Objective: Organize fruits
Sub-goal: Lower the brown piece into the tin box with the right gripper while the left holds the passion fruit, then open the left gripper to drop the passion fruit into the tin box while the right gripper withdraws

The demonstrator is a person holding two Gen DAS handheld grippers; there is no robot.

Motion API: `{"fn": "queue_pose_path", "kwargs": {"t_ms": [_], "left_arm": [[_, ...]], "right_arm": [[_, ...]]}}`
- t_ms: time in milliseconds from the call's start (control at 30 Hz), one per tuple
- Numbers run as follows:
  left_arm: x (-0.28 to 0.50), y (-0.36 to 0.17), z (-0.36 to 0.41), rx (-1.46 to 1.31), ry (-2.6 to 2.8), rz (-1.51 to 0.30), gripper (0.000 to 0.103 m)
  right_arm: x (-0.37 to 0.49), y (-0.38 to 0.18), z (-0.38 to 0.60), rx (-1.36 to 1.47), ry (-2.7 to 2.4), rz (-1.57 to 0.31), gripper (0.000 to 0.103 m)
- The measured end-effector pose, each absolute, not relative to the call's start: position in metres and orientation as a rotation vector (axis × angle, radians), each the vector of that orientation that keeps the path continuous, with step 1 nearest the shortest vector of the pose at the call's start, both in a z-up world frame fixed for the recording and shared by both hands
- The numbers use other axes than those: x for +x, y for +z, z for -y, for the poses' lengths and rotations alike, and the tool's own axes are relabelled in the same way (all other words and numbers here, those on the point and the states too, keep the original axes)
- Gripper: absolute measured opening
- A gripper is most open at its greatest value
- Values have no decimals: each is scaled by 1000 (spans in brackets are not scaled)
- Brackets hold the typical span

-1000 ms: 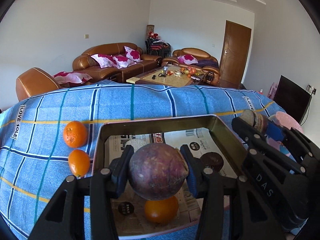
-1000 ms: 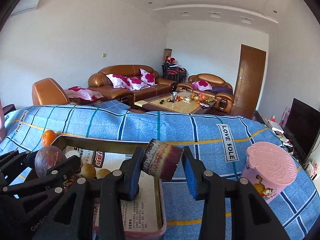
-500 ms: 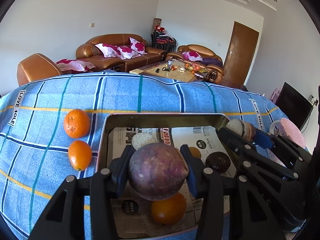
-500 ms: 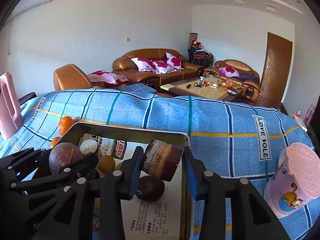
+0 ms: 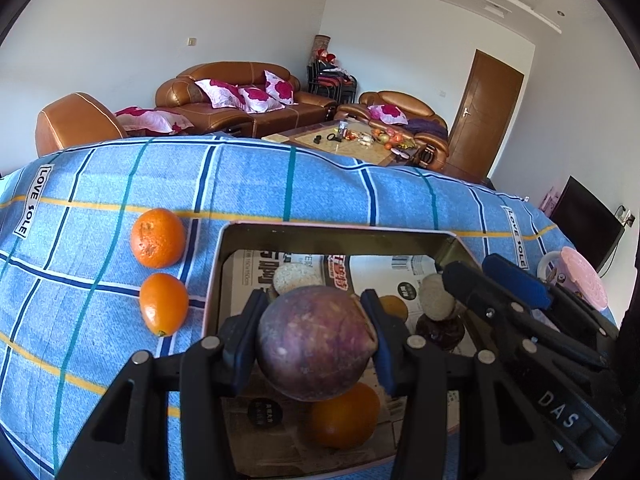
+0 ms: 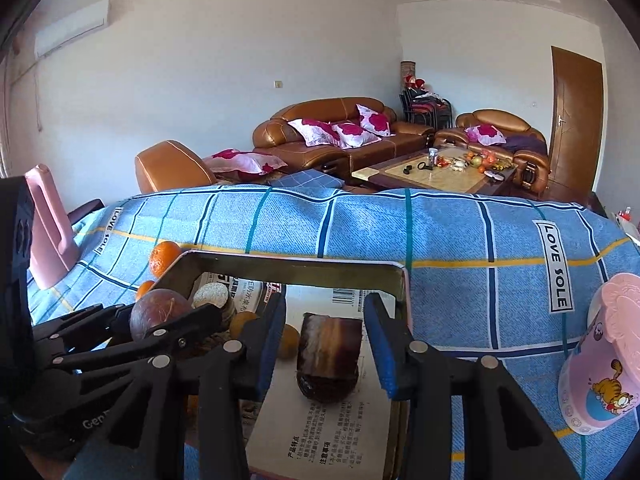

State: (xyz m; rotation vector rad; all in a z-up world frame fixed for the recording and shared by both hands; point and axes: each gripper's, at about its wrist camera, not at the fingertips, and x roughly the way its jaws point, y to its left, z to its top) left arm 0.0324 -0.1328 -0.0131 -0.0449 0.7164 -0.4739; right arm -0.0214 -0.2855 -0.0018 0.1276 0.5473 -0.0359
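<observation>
A shallow metal tray [image 5: 224, 264] sits on the blue checked tablecloth [image 5: 280, 188], its bottom lined with printed newspaper [image 6: 320, 432]. Over the near part of the tray the left gripper [image 5: 316, 344] pinches a round purple fruit [image 5: 316, 344] between its blue pads, the fruit held clear above the paper. Directly under it lies an orange [image 5: 344, 416] on the newspaper. Farther in, a pale cut half of a fruit [image 5: 296, 276] rests near the tray's back wall, and a small yellow-orange fruit [image 5: 394, 306] lies just behind the left gripper's right finger. On the right side of the tray the right gripper [image 6: 326, 344] straddles a cut purple fruit half [image 6: 330, 356], which stands on the newspaper with its dark rim down; the jaws are opening, and a gap shows between each pad and the fruit, so it is between the fingers but not pressed. In the left camera's view the same piece shows its pale cut face [image 5: 436, 298] beside that gripper's fingers. Outside the tray, on the cloth to its left, two oranges [image 5: 158, 238] lie close together, one just in front of the other. A pink lidded cup [image 6: 600, 360] with a cartoon cat stands on the cloth well to the right of the tray, and a pink handled object [image 6: 48, 224] stands at the far left edge.
</observation>
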Motion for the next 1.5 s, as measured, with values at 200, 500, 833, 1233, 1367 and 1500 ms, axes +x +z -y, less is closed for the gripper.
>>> {"fn": "queue_pose_path", "kwargs": {"t_ms": [200, 500, 833, 1233, 1367, 1500], "left_arm": [[31, -12, 140, -5, -459, -708, 52], [17, -3, 156, 65, -426, -618, 99], [6, 5, 157, 98, -421, -542, 103], [8, -6, 171, 168, -418, -632, 103], [9, -9, 171, 165, -417, -649, 103], [8, -8, 170, 158, -418, -649, 103]], "right_arm": [[-38, 6, 293, 169, -119, -451, 58], [-48, 12, 306, 198, -239, -393, 68], [-48, 12, 303, 178, -269, -399, 70], [-49, 12, 306, 173, -314, -385, 84], [-48, 9, 315, 215, -316, -404, 86], [-52, 8, 320, 251, -326, -402, 86]]}}
